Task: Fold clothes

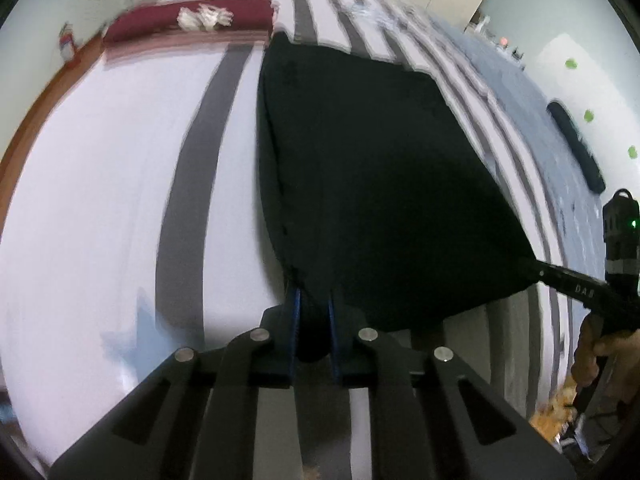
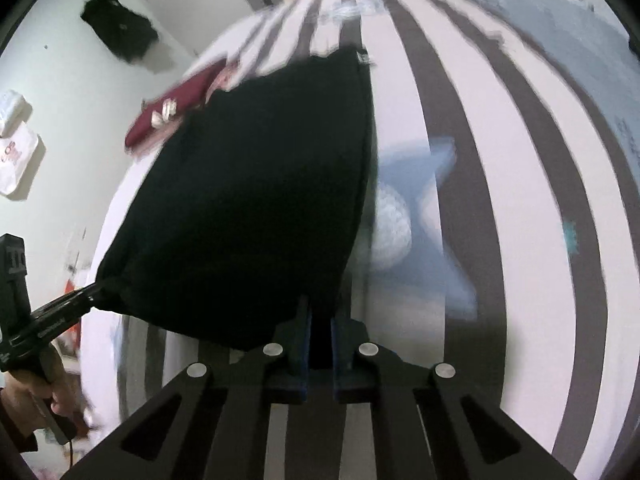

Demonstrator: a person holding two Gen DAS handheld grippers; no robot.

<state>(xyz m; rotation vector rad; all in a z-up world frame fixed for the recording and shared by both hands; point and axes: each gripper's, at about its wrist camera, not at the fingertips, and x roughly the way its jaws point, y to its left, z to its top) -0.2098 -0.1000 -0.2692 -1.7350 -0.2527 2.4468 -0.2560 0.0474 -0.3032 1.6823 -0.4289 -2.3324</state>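
Note:
A black garment (image 1: 368, 168) is stretched in the air above a striped bed. My left gripper (image 1: 314, 300) is shut on its near left corner. My right gripper (image 2: 320, 312) is shut on its near right corner; the garment also fills the left of the right wrist view (image 2: 256, 208). The right gripper also shows at the right edge of the left wrist view (image 1: 536, 270), pinching the cloth. The left gripper shows at the left of the right wrist view (image 2: 96, 290), pinching the other corner. The far hem hangs toward the bed.
The bed cover (image 1: 100, 180) is white with dark grey stripes and a pale blue star print (image 2: 436, 184). A folded maroon garment with a white logo (image 1: 192, 20) lies at the far edge. A dark item (image 2: 120, 32) hangs on the wall.

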